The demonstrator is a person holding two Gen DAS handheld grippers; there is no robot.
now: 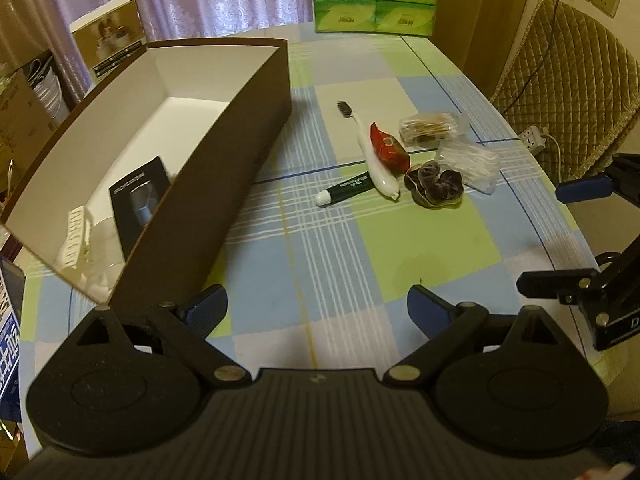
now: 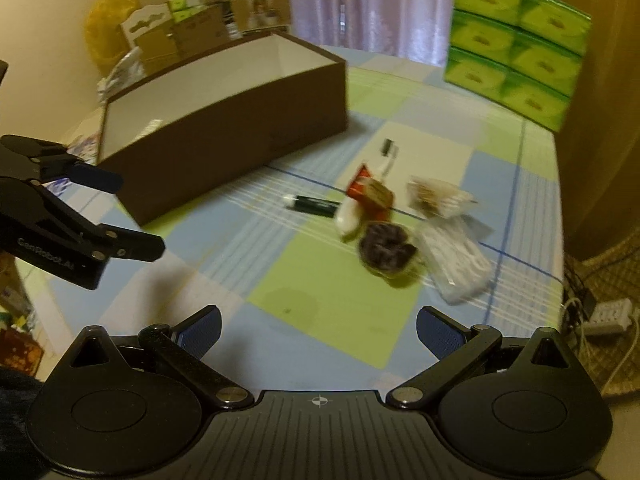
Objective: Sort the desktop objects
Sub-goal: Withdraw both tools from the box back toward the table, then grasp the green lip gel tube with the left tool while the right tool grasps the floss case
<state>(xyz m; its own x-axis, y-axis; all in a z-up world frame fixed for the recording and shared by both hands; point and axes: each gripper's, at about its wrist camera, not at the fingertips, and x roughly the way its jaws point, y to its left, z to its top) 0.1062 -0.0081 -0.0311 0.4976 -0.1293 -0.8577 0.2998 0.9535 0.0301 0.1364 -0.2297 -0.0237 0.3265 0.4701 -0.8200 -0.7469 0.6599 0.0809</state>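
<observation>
Bare tablecloth (image 1: 320,248) lies open between brown box (image 1: 224,160) and clutter (image 1: 416,156).

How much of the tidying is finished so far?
Partly done: the brown box already holds a booklet and a white clip. Both tools are open and empty. The toothbrush, lip balm, red packet and others wait.

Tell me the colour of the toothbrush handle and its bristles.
The toothbrush has a white handle and dark, blackish bristles; clearest in the left wrist view.

Black tongs (image 2: 318,330), blue pads (image 2: 199,330), silver screws
</observation>
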